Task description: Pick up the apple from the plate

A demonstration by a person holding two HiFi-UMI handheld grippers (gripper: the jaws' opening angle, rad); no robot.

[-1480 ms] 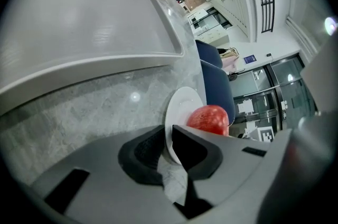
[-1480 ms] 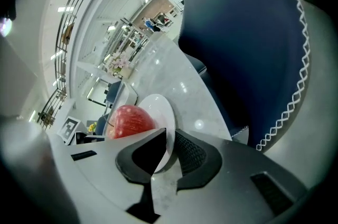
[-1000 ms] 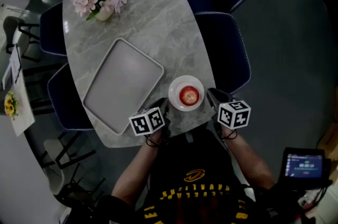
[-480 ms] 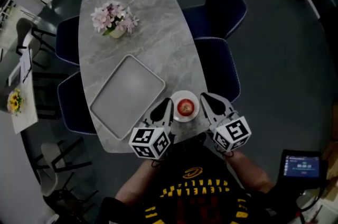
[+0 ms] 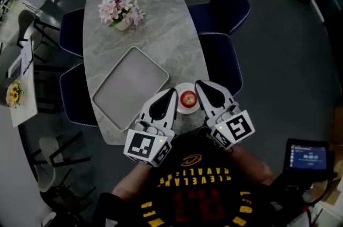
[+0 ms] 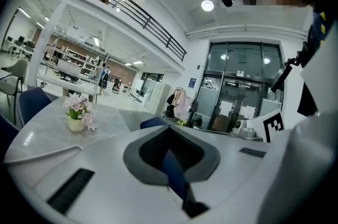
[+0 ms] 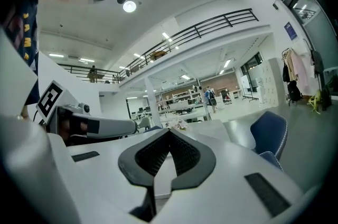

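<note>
Two grippers of mine flank the white plate (image 5: 186, 109) at the near edge of the bench (image 5: 144, 28). The left gripper (image 5: 172, 91) sits just left of it and the right gripper (image 5: 199, 83) just right. Both pairs of jaws are clenched tip to tip, grasping nothing. The red apple (image 5: 188, 98) sits in the middle of the plate, between my two grippers. A grey tray (image 5: 130, 88) lies left of the plate, and pink flowers (image 5: 120, 10) stand far off.

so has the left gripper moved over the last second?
Yes. The left gripper has advanced: now alongside the plate on its left, earlier short of it.
</note>
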